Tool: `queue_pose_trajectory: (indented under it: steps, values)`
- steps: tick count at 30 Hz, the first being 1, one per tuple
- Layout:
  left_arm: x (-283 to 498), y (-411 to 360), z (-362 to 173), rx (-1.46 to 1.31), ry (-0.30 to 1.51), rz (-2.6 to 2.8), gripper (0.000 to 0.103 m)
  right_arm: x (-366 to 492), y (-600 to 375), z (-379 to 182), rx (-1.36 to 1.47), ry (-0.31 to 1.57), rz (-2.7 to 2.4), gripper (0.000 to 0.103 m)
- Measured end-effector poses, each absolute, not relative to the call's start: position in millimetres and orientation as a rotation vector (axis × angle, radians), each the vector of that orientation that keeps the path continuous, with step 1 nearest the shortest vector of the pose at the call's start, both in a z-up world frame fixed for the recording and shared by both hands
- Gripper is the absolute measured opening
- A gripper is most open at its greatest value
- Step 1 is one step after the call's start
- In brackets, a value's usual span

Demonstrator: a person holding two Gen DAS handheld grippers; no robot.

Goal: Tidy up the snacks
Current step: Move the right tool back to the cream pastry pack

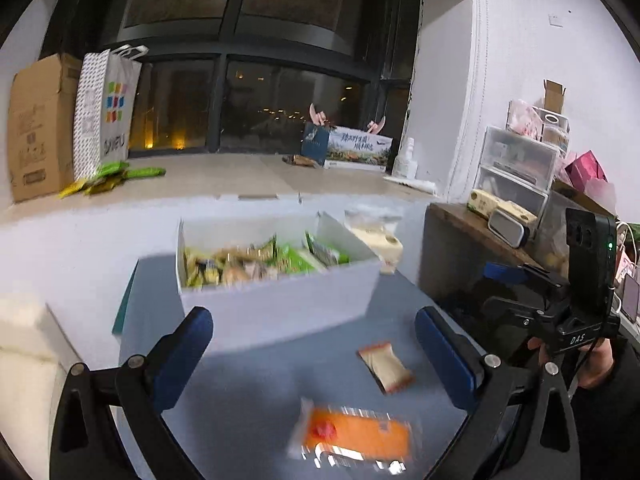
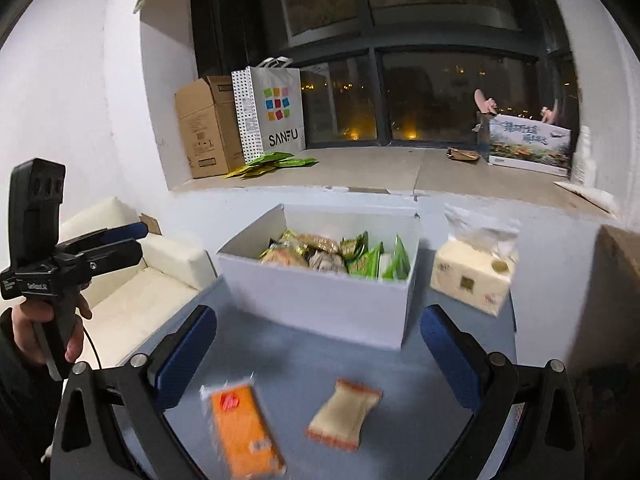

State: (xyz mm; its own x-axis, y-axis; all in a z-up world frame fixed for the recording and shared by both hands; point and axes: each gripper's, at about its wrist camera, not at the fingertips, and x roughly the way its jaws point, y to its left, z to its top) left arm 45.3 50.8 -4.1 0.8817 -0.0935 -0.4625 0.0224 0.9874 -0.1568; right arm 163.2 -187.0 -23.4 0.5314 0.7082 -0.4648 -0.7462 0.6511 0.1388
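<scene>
Both our grippers are spread wide and hold nothing: the left gripper [image 1: 314,354] and the right gripper [image 2: 318,356] hang above the blue table [image 2: 372,364], where two snacks lie apart from each other, an orange pack [image 2: 244,428] and a small pale pack [image 2: 344,414], both just in front of the white box [image 2: 320,300] that is already full of snacks. We think the next job is to pick up one pack, so we should go down slowly with one finger on each side of it. Then we squeeze softly and drop it in the box.
</scene>
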Motion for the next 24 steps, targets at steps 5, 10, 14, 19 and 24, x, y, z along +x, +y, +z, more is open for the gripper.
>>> queue_pose_trajectory:
  steps: [5,10,14,19,24]
  values:
    - [1,29,-26,-0.133,0.499,-0.034,0.103,123,-215,-48,-0.130,0.511,0.806,0.103]
    - [-14,23,-37,-0.136,0.526,-0.043,0.103,100,-238,-82,-0.121,0.565,0.782,0.103]
    - [-9,23,-37,-0.156,0.526,-0.035,0.103,103,-237,-103,-0.138,0.622,0.779,0.103]
    - [-6,19,-39,-0.147,0.535,-0.036,0.103,119,-220,-113,-0.150,0.680,0.801,0.103]
    - [-5,19,-43,-0.137,0.550,-0.039,0.103,148,-182,-126,-0.211,0.766,0.780,0.103]
